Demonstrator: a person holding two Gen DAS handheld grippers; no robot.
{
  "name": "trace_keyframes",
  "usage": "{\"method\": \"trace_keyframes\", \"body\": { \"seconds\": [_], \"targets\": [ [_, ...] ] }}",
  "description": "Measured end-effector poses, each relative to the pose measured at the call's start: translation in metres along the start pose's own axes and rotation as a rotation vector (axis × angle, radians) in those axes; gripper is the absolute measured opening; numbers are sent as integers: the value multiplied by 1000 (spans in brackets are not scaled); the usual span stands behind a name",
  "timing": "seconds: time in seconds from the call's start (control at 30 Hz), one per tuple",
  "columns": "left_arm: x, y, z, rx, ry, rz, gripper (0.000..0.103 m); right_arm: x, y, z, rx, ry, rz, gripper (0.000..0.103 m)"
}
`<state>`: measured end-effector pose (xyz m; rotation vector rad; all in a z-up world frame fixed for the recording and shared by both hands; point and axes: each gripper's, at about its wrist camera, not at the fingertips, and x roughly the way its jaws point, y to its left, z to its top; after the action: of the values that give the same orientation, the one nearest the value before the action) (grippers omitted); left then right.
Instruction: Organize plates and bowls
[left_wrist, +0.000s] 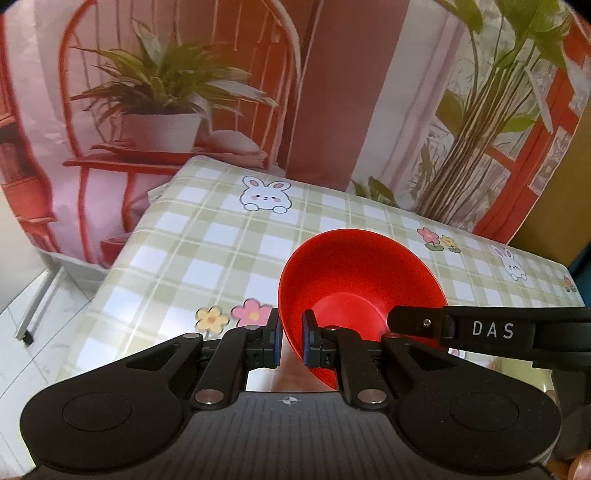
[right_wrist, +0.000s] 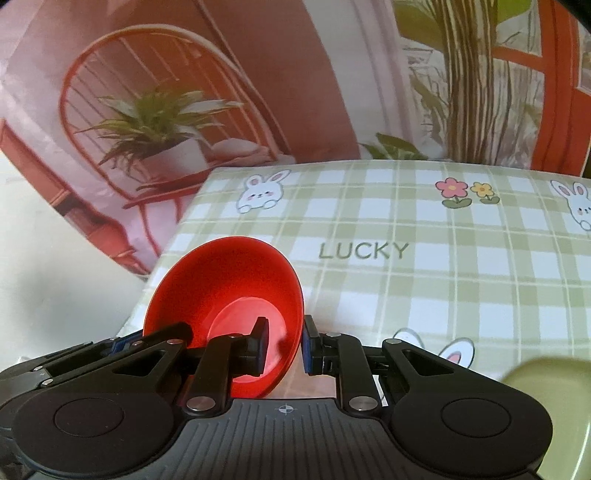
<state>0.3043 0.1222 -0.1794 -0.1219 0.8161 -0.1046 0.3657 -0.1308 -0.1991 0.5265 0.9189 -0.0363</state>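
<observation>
A red bowl (left_wrist: 354, 280) is held tilted above the checked tablecloth. My left gripper (left_wrist: 291, 341) is shut on its left rim, one pad inside and one outside. My right gripper (right_wrist: 283, 345) is shut on the opposite rim of the same red bowl (right_wrist: 221, 284), left pad inside, right pad outside. The right gripper's body shows in the left wrist view (left_wrist: 491, 332), marked DAS. The left gripper's fingers show at the bowl's far rim in the right wrist view (right_wrist: 125, 341).
The table (right_wrist: 443, 258) has a green checked cloth with rabbits, flowers and the word LUCKY. A blurred green dish (right_wrist: 546, 406) lies at the lower right. A printed backdrop (left_wrist: 184, 92) hangs behind the table. Floor shows beyond the left table edge (left_wrist: 37, 295).
</observation>
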Motion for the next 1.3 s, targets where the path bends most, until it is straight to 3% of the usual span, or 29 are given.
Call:
{"method": "trace_keyframes", "body": {
  "seconds": [0.6, 1.0, 1.3],
  "targets": [
    [-70, -21, -43, -11, -40, 27, 12, -64, -5, -54, 23, -3, 65, 18],
    [-93, -44, -77, -13, -38, 17, 12, -102, -14, -90, -19, -47, 45, 22],
    [-102, -69, -97, 29, -27, -39, 13, -133, -38, -113, -13, -89, 2, 22]
  ]
}}
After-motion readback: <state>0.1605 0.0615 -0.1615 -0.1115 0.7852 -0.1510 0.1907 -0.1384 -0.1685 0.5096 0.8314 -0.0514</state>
